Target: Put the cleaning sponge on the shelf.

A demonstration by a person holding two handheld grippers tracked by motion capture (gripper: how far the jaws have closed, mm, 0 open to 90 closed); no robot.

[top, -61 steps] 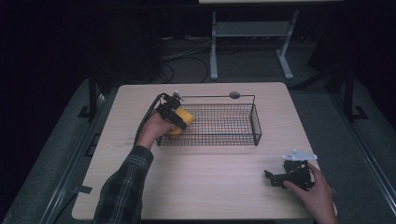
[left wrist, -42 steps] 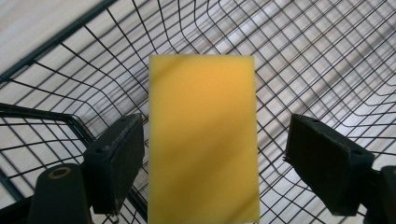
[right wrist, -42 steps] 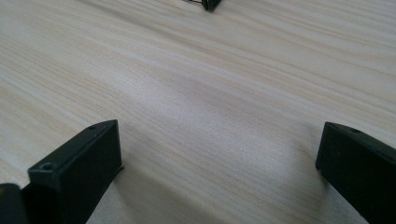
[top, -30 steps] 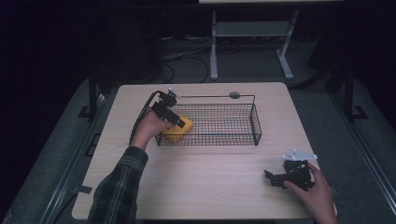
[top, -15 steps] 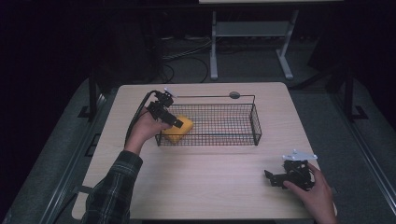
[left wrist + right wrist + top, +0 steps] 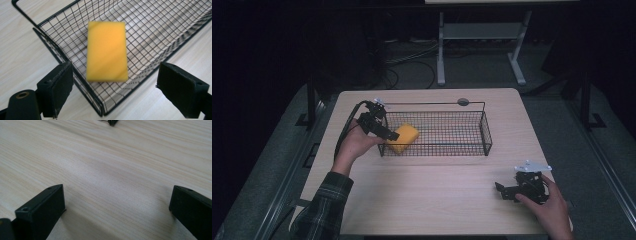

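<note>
- At the left end of the wire basket [image 6: 435, 131], the yellow sponge [image 6: 402, 138] lay flat on the mesh floor, nothing gripping it.
- Seen from the left gripper [image 6: 115, 87], the sponge sat at twelve o'clock, just beyond the parted jaws, with its long axis running twelve to six.
- Both jaws stood wide and empty, straddling the basket's corner.
- Well apart at the table's [image 6: 427, 200] four o'clock, the right gripper [image 6: 512, 190] rested spread and empty; the left was far nearer.
</note>
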